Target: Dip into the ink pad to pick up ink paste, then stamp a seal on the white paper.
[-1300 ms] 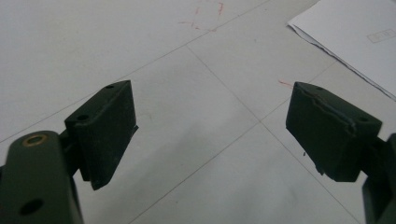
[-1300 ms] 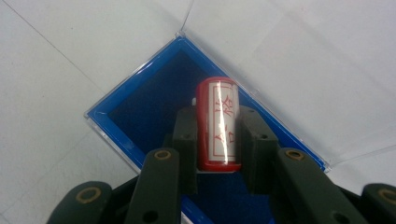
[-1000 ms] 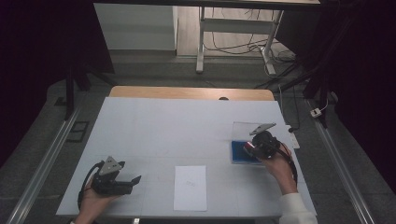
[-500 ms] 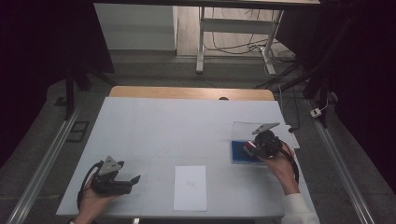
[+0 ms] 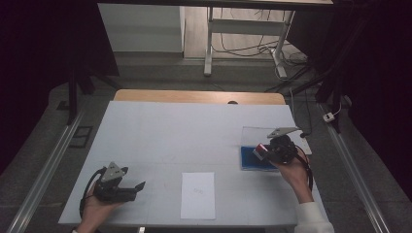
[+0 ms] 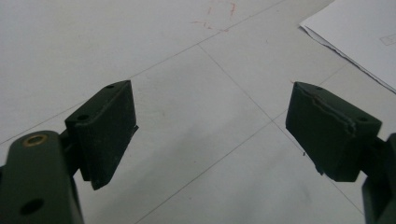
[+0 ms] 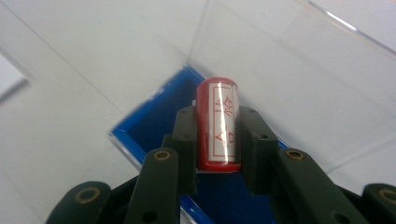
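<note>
White table (image 5: pixel 194 136) — 1 paper sheet (image 5: pixel 198 195) near its front edge.

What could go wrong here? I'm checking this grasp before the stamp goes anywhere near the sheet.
The right tool pinches the red stamp only along its narrow sides, so it might twist or slip out. It hangs over the blue tray beside a clear plastic wall; a careless swing could knock either. The paper sheet lies loose, and the left tool is open beside it, so pressing may shift it.
</note>
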